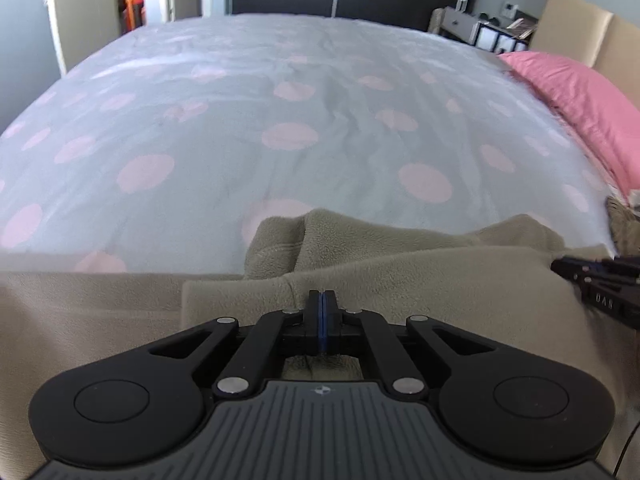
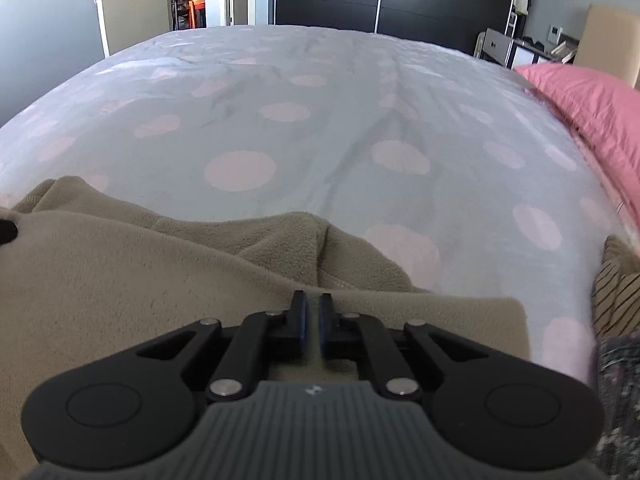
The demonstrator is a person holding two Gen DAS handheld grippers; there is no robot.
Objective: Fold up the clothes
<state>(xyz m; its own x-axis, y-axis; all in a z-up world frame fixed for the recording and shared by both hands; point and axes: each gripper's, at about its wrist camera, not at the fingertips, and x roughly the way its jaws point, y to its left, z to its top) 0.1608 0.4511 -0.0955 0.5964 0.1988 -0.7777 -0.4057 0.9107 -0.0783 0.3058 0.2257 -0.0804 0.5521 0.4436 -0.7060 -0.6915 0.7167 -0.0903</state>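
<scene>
A beige fleece garment (image 1: 400,280) lies folded on the near part of the bed, with a bunched sleeve or hem (image 1: 288,240) sticking out past its far edge. My left gripper (image 1: 322,294) is over the fleece with its blue pads pressed together, and I see no cloth between them. My right gripper (image 2: 312,297) hovers over the same fleece (image 2: 120,280) further right. A narrow gap shows between its pads and nothing sits in it. In the left wrist view the right gripper (image 1: 592,276) enters from the right edge.
The bed cover (image 1: 280,120) is pale grey with pink dots and stretches far ahead. A pink pillow (image 1: 580,100) lies at the right. A striped garment (image 2: 616,300) and a grey patterned one (image 2: 620,380) lie at the right edge. A dark wardrobe (image 2: 400,0) and an open door (image 2: 120,8) stand beyond the bed.
</scene>
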